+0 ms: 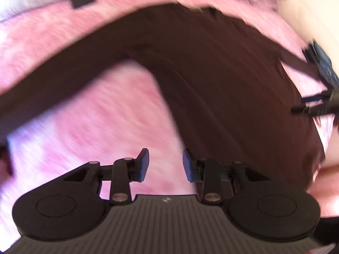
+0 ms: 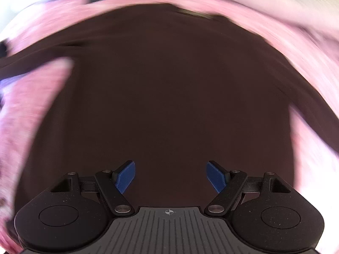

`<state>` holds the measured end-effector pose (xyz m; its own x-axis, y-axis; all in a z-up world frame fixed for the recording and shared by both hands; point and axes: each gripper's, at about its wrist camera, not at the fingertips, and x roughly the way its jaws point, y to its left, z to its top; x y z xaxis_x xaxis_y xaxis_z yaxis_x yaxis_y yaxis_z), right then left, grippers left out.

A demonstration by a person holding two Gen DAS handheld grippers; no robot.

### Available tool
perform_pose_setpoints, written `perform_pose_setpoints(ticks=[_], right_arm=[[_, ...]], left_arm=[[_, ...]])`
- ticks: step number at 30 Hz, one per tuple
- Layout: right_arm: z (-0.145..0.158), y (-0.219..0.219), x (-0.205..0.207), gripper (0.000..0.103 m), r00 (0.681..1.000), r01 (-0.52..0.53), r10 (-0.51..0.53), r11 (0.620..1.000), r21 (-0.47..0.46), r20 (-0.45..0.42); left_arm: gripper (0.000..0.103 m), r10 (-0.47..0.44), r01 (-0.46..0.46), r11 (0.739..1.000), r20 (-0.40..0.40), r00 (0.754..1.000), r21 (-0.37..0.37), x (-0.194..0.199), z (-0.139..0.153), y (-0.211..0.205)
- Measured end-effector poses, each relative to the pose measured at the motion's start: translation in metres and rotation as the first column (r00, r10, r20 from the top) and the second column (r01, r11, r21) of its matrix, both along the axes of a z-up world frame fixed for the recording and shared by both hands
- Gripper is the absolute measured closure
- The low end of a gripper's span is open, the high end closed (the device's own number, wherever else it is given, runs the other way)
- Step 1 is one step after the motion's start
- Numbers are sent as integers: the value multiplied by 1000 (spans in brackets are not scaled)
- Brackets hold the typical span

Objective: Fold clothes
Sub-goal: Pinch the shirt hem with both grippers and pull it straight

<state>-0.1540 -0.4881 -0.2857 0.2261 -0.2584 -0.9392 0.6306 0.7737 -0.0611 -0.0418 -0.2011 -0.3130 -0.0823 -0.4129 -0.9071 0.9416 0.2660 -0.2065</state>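
Left wrist view, from left to right: pink fuzzy blanket under everything, blurred by motion; a long sleeve of the dark brown garment stretched flat toward the left edge; left gripper low in the middle, jaws moderately apart, nothing between them, only pink cover visible in the gap; body of the garment spread flat to the right of this gripper; right gripper at the far right edge, over the garment's right border, too blurred and too much cut off there to tell how its jaws stand. Right wrist view, left to right: pink blanket at the left margin, with the sleeve reaching out across it to the left edge; garment filling nearly the whole middle, lying flat, collar side at the top; right gripper low in the centre, blue fingertips widely apart, holding nothing, dark cloth visible between them; pink blanket again at the right margin.
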Motion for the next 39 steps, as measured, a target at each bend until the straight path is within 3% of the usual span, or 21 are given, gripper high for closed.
perform_pose_setpoints(ticks=[4,7,12,17,21,24,25,27,28,29,34,39], right_arm=[[5,-31,-110,25,995,100,-101,994,52,24],[8,-41,-179,25,994,70,-80,989,129,78],[-5,-43,-255,26,986,31,-78,952,305,144],[-23,-28,-292,26,985,6,-75,914,406,156],[-30,-22,-318,59,983,31,-110,890,456,148],[-30,-17,-327,71,987,33,-100,896,443,129],[-29,-15,-327,75,989,31,-90,900,434,115],[-27,-12,-326,89,994,28,-69,910,413,84],[-25,-10,-326,92,996,26,-57,912,409,65],[-20,-9,-325,96,998,12,-33,915,402,47],[12,3,-330,97,991,-102,124,931,349,-41],[1,22,-329,97,982,-103,147,944,315,-120]], left_arm=[[72,37,-38,995,22,999,89,-57,-9,19],[70,88,-94,987,51,995,130,-89,-10,34],[65,163,-180,966,101,981,185,-135,-11,59],[63,162,-189,959,142,977,213,-145,-15,73],[63,158,-187,952,134,978,240,-140,-26,84],[64,175,-191,953,85,981,235,-136,-37,91],[68,174,-187,955,76,982,229,-136,-39,92],[92,165,-170,961,41,985,217,-136,-39,95],[100,170,-172,961,26,985,216,-135,-34,98],[100,175,-173,961,12,985,216,-135,-30,102],[100,193,-179,955,-40,980,235,-137,-21,123],[100,156,-139,954,-41,987,267,-140,-37,126]])
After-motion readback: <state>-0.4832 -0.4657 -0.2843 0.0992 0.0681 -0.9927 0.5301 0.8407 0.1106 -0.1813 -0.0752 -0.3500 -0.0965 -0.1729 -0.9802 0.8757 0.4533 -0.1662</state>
